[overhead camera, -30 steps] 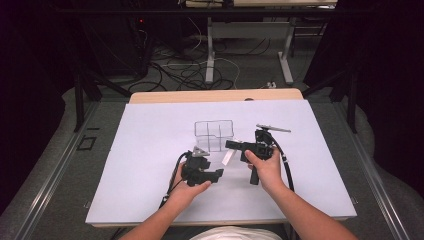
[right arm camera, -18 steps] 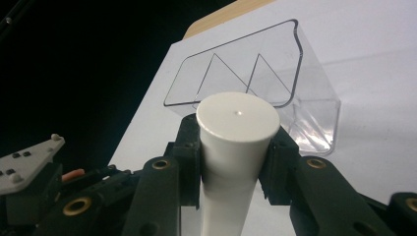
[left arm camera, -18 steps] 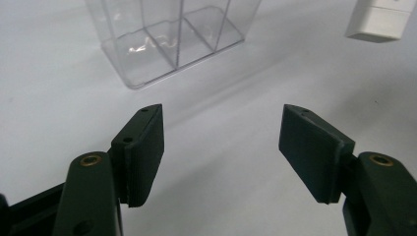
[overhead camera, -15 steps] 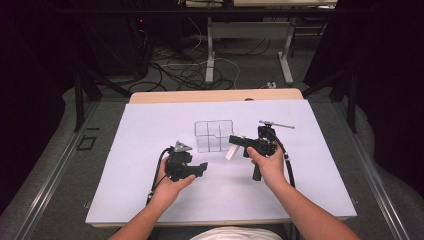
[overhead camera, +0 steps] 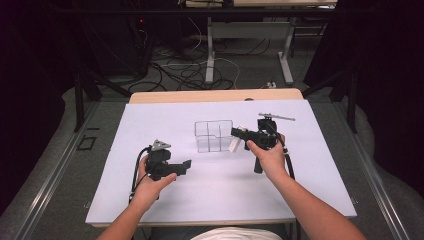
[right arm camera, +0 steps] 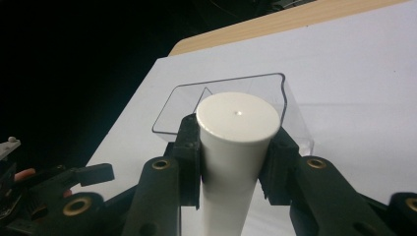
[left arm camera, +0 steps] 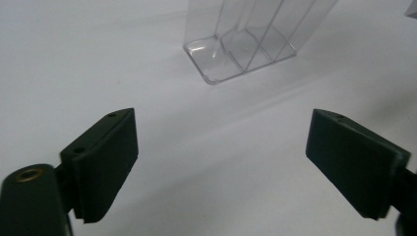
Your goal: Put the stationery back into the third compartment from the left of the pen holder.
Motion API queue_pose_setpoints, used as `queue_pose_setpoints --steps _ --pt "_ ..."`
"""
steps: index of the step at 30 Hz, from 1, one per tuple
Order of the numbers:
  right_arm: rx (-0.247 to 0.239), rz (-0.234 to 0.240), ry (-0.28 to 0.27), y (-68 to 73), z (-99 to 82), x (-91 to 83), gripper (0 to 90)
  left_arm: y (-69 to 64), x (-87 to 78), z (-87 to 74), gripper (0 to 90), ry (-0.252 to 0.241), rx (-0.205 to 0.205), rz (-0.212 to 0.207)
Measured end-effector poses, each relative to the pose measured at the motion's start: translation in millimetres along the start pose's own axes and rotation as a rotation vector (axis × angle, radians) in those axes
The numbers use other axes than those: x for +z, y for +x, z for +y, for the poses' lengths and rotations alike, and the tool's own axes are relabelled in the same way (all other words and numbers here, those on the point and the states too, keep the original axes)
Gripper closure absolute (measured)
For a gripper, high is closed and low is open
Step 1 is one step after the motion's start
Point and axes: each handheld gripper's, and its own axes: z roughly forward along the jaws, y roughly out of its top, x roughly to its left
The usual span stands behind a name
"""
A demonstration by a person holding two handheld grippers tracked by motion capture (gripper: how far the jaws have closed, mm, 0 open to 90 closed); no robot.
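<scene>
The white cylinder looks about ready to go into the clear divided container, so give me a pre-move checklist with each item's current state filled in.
1. Grip: the right gripper has its jaws closed on both sides of the white cylinder: ok.
2. Cylinder position: it is held just beside the clear container, near its right wall, not yet over an opening: not ok.
3. Container upright on the white table cover, openings up: ok.
4. Compartments empty: the left gripper view shows clear cells with nothing inside: ok.
5. Left gripper out of the way, jaws open, apart from the container: ok.
6. Cylinder fits a compartment: cannot tell.
</scene>
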Motion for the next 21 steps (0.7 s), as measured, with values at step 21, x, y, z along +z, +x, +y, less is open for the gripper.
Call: queue_pose_setpoints --steps 21 --pt "-0.157 -0.13 -0.087 9.6 27.2 28.7 65.9 16.6 -0.7 -4.3 0.4 -0.008 0.046 0.07"
